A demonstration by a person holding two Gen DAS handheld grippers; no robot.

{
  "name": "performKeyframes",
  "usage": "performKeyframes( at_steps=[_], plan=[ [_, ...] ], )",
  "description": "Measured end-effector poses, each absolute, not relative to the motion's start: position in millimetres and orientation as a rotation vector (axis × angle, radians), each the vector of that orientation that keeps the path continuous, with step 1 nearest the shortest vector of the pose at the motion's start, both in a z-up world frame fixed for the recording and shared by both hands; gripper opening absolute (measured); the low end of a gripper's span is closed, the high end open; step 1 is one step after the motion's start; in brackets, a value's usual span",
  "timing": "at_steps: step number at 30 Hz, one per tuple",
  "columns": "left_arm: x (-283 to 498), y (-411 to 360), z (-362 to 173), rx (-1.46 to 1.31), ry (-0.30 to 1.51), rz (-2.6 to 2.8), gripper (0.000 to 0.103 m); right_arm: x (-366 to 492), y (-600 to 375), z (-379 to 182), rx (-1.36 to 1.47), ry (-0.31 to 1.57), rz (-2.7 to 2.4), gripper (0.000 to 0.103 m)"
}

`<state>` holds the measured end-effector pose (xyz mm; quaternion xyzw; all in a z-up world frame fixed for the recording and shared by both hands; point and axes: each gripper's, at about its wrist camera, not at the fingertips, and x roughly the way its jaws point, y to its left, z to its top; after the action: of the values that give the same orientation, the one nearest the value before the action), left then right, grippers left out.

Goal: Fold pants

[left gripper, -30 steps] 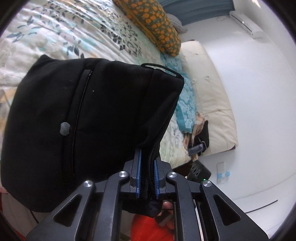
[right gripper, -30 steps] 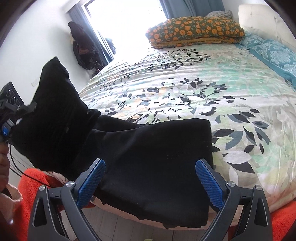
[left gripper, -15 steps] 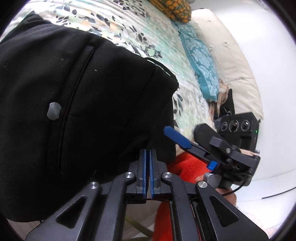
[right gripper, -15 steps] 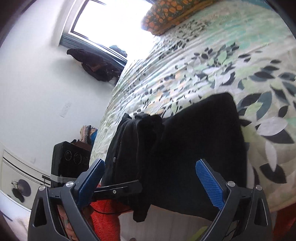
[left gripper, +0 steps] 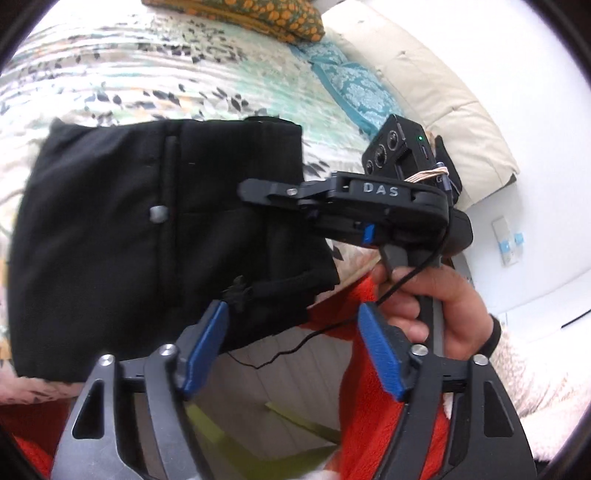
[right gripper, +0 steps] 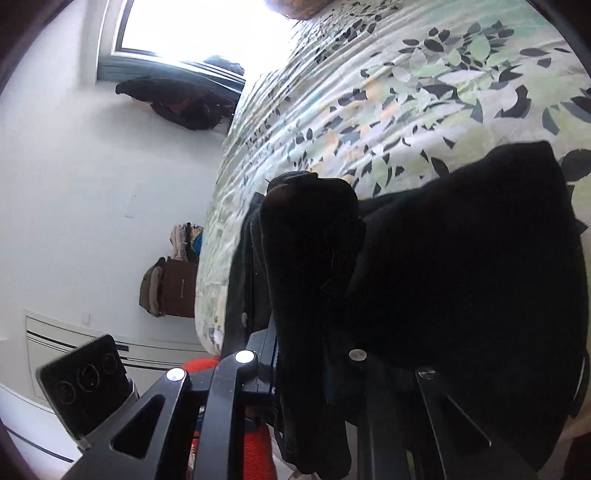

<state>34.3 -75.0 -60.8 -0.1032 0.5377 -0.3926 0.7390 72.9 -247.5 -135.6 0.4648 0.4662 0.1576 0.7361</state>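
The black pants (left gripper: 122, 236) lie folded at the near edge of the bed, a grey button showing on them. My left gripper (left gripper: 295, 345) hangs just off their near corner. Its jaws are opening, its blue pads (left gripper: 207, 343) are wide apart, and only a loose drawstring lies near them. My right gripper (left gripper: 258, 191) comes in from the right, held by a hand (left gripper: 432, 306), with its tips on the pants' right edge. In the right wrist view the right gripper (right gripper: 314, 369) is closing with a thick bunch of black pants (right gripper: 461, 266) between its fingers, which hides the pads.
The bed's leaf-print cover (left gripper: 155, 74) stretches beyond the pants, with an orange pillow (left gripper: 258, 14), a teal pillow (left gripper: 354, 92) and a cream headboard (left gripper: 436, 96) behind. A window (right gripper: 192, 29), hanging clothes (right gripper: 181, 99) and a brown box (right gripper: 177, 288) stand left of the bed. Red fabric (left gripper: 369, 424) is below.
The left gripper has let go of the pants' edge, opened wide and pulled back. The right gripper swung in from the right and closed on the bunched pants, which now rest on the bed.
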Motion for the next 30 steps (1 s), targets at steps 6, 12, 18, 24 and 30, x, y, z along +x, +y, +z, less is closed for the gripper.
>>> performKeyframes(
  at_steps=[6, 12, 18, 24, 30],
  plan=[
    [34, -3, -39, -0.322, 1.064, -0.728, 0.082, 80, -289, -108, 1.047, 1.052, 0.364, 0.017],
    [33, 18, -48, -0.309, 1.047, -0.586, 0.082, 69, -322, -139, 1.046, 1.152, 0.250, 0.017],
    [50, -9, -78, -0.064, 1.012, -0.406, 0.084, 65, -321, -150, 0.904, 1.170, 0.161, 0.027],
    [38, -52, -104, 0.233, 0.942, -0.367, 0.085, 41, -341, -135, 0.784, 1.102, -0.028, 0.068],
    [11, -77, -116, 0.369, 0.892, -0.476, 0.089, 18, -292, -66, 0.625, 0.892, 0.144, 0.068]
  ],
)
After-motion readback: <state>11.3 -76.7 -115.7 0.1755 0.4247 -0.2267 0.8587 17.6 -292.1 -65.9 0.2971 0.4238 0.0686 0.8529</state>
